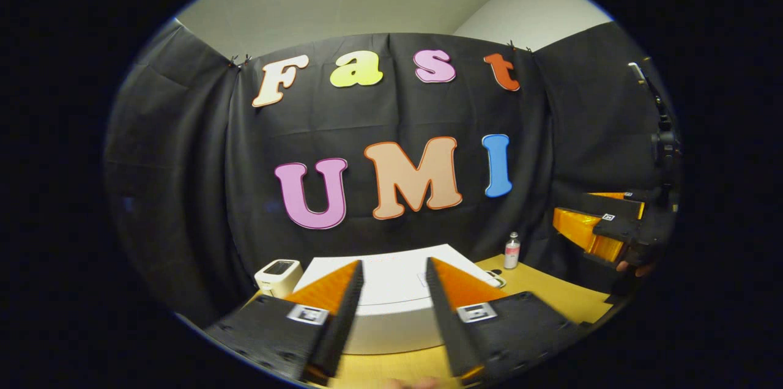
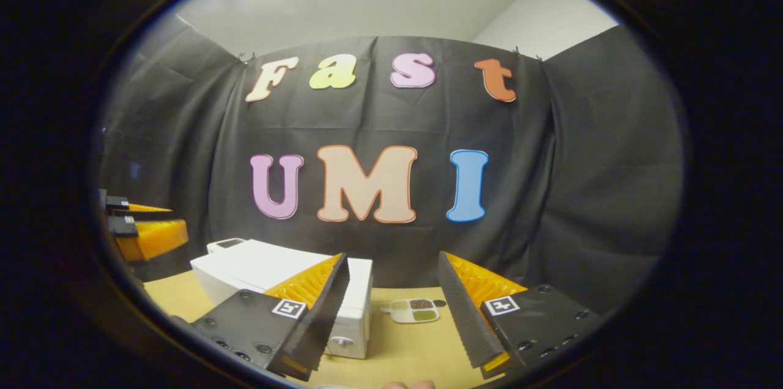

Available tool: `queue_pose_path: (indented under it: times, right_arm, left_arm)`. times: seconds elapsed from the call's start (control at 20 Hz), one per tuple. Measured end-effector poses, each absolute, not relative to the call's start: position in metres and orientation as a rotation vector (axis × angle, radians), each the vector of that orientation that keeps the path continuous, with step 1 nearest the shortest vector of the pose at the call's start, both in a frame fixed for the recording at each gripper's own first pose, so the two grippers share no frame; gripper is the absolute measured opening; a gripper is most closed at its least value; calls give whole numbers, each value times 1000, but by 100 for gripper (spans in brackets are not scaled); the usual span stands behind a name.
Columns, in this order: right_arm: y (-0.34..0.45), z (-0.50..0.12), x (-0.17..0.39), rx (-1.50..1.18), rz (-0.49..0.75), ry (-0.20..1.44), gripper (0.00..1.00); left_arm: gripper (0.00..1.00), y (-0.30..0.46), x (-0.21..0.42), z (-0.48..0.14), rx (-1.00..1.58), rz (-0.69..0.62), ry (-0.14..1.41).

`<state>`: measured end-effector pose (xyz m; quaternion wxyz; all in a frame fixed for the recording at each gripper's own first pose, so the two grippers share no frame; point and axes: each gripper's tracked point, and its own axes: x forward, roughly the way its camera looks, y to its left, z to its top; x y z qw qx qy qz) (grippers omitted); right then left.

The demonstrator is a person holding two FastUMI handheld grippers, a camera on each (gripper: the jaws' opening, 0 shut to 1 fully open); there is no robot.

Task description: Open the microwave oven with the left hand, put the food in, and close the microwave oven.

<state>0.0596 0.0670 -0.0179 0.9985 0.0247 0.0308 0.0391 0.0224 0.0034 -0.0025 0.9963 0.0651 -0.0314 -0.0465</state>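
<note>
Both claws were spread and empty, held high above the surface (image 2: pixel 183 297). Left claw (image 1: pixel 394 309) hung over the top of the microwave (image 1: pixel 391 291), which sat shut on the surface, a small white box (image 1: pixel 278 274) beside it at its left. Right claw (image 2: pixel 391 309) pointed at the gap between the microwave's corner and the food tray (image 2: pixel 414 310), which lay flat on the surface just beside the microwave, three compartments filled. A bottle (image 1: pixel 512 251) stood near the back.

Risks, as judgement:
- Door side faced away from the left claw; coming down from above, it could miss the handle and bump the top instead.
- The microwave looked light; pulling the door one-handed could drag the whole box toward the tray.
- The tray was shallow and flat, so the right claw could only pinch its rim; a tilt would spill the fills.
- The swinging door could sweep into the tray, since it lay close to the front corner.
- The bottle could tip if the right claw swung wide.
</note>
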Motion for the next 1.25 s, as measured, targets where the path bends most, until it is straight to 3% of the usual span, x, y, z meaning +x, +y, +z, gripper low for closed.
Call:
queue_pose_path:
  times: [0.1,0.25,0.55,1.25]
  right_arm:
    - [68,-14,56,45,86,53,85]
    - [70,-13,48,42,95,53,85]
    - [75,-15,37,28,108,60,85]
    - [83,-24,33,29,102,84,85]
  left_arm:
    - [97,10,17,1,142,-49,-84]
    - [100,18,9,-3,138,-27,-73]
    - [97,30,2,-7,118,8,-52]
    - [98,33,4,-18,121,-19,-23]
